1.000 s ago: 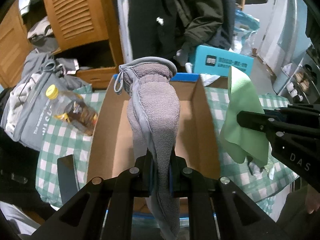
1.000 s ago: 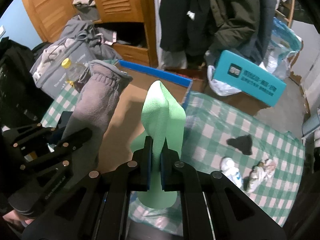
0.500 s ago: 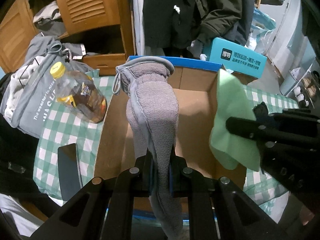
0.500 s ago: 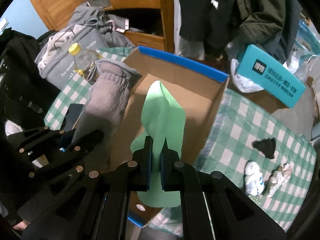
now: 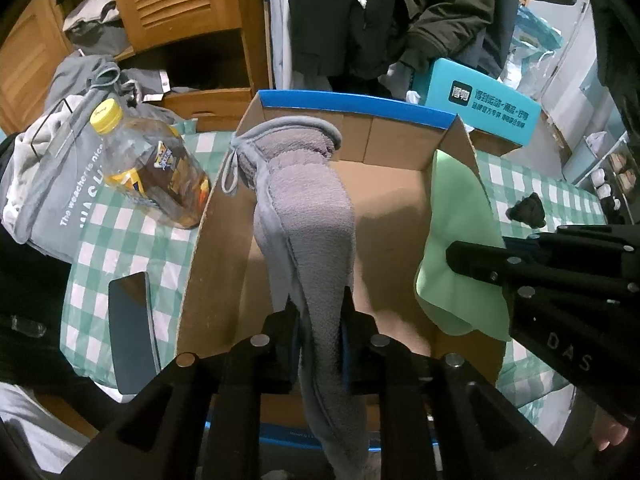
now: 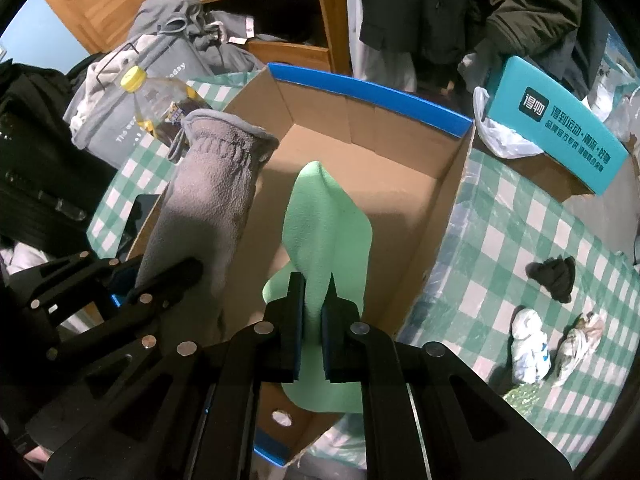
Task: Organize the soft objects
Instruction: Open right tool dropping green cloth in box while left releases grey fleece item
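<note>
Hanging over the empty cardboard box (image 5: 400, 208), the left gripper (image 5: 318, 320) and right gripper (image 6: 313, 312) are both opening, grey glove (image 5: 308, 216) and green cloth (image 6: 324, 232) between their jaws. At four o'clock, black sock (image 6: 554, 276) and two white socks (image 6: 530, 338) wait.

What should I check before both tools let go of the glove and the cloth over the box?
1. Grey glove over the cardboard box: ok.
2. Green cloth over the box opening: ok.
3. Left tool opening, glove between its pads: ok.
4. Right tool opening, cloth between its pads: ok.
5. Box floor clear where they would land: ok.
6. Bottle outside the box wall: ok.
</note>
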`<action>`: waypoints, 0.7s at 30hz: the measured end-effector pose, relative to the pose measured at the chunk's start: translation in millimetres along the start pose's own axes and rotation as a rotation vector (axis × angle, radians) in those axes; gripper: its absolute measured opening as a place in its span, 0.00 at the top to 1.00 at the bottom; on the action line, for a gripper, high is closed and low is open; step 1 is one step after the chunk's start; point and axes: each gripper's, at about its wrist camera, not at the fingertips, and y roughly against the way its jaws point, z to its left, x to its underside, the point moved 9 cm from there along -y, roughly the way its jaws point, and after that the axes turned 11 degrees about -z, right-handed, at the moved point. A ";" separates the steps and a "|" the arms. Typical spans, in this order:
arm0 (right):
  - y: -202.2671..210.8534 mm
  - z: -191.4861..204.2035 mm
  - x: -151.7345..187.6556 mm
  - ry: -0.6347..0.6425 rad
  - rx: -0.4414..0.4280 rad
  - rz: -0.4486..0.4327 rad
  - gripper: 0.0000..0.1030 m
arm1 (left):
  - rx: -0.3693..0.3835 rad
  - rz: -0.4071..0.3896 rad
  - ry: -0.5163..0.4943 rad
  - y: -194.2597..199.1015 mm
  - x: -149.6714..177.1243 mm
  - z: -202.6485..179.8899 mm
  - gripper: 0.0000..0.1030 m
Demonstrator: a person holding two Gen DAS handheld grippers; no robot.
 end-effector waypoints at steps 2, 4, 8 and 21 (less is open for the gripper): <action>0.2 -0.3 0.5 -0.003 0.005 0.002 0.77 | -0.004 0.004 -0.001 -1.2 0.7 0.5 0.81; 1.8 -1.6 -0.6 -0.010 0.008 -0.008 0.66 | -0.009 0.007 -0.003 -2.0 1.6 0.9 0.79; 7.6 -5.0 -3.5 -0.023 0.010 -0.024 0.54 | -0.012 0.010 -0.006 -2.2 2.4 0.8 0.74; 39.1 -30.2 -3.6 -0.061 0.063 -0.067 0.38 | -0.021 0.000 -0.036 -0.2 0.2 -7.9 0.54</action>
